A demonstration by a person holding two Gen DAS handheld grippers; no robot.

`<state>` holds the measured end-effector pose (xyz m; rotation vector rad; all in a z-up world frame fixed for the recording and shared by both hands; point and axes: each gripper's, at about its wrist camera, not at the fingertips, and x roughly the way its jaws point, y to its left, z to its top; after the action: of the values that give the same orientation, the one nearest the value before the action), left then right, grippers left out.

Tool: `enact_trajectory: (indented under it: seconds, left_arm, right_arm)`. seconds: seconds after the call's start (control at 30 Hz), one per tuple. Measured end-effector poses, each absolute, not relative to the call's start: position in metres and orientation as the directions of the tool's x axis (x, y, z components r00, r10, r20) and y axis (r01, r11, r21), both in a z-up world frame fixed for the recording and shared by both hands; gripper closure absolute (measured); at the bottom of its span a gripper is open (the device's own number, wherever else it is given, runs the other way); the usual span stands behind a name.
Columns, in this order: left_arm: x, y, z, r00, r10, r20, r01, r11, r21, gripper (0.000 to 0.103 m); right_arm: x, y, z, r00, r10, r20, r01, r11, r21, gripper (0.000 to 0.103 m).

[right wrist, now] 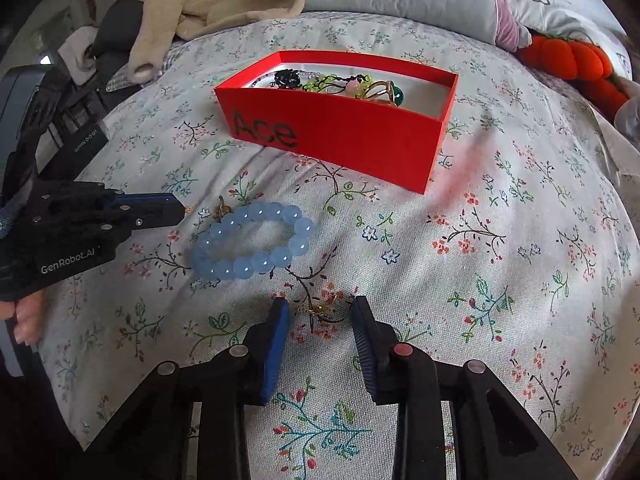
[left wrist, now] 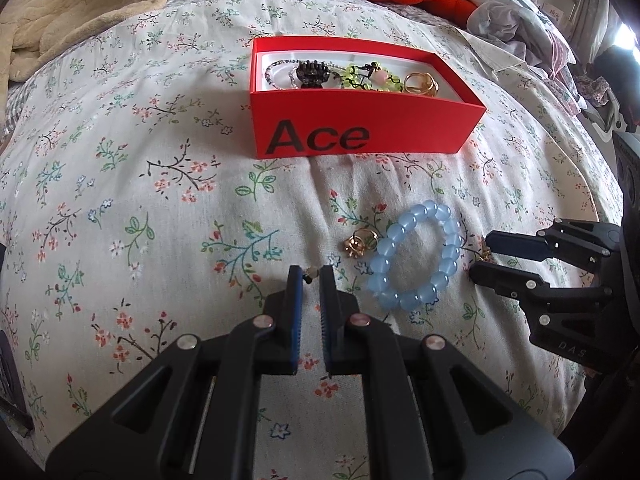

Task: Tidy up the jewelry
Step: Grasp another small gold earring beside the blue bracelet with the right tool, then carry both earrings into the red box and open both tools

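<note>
Here, on a bed spread with a floral quilt [left wrist: 160,160], the left gripper [left wrist: 311,278] hovered with its fingers [left wrist: 295,280] drawn nearly together, a tiny bead-like piece [left wrist: 311,274] showing at their tips; whether it was truly pinched could not be told from either view. Just to its right lay a small gold ring [left wrist: 359,243], touching or all but touching a blue bead bracelet [left wrist: 416,258] that rested flat as an open loop. Further right, the right gripper [right wrist: 322,312] pointed down at the quilt, its fingers [right wrist: 280,320] part-open and set either side of a thin gold trinket [right wrist: 320,309], the pads not yet pressing on it. That trinket lay directly between the tips, its length running roughly across the gap, so the right hand was plainly the nearer one for this piece. Beyond both grippers stood the red box [left wrist: 360,128] marked "Ace", already holding beads and rings, well apart from the loose pieces.
</note>
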<state>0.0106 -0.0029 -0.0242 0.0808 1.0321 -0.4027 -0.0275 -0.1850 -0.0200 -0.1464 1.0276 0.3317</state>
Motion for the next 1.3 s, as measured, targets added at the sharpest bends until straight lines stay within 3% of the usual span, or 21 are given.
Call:
enact_trajectory:
  seconds: [0.27, 0.47, 0.93, 1.3]
  left_arm:
    - [0.01, -0.004, -0.023, 0.444, -0.286, -0.849, 0.365, 0.923, -0.12, 0.094]
    - [0.012, -0.004, -0.023, 0.44, -0.273, -0.855, 0.361, 0.926, -0.11, 0.094]
    - [0.018, -0.004, -0.012, 0.45, -0.275, -0.85, 0.35, 0.93, -0.116, 0.094]
    - [0.04, -0.006, 0.022, 0.511, -0.301, -0.805, 0.319, 0.936, -0.147, 0.094]
  right_arm:
    - [-0.027, -0.186, -0.019, 0.463, 0.217, -0.859, -0.355, 0.934, 0.045, 0.087]
    - [-0.026, -0.184, -0.019, 0.458, 0.214, -0.863, -0.364, 0.931, 0.037, 0.093]
    - [-0.017, -0.193, -0.005, 0.448, 0.241, -0.861, -0.323, 0.941, 0.095, 0.094]
    - [0.004, -0.196, 0.037, 0.516, 0.254, -0.818, -0.287, 0.951, 0.114, 0.094]
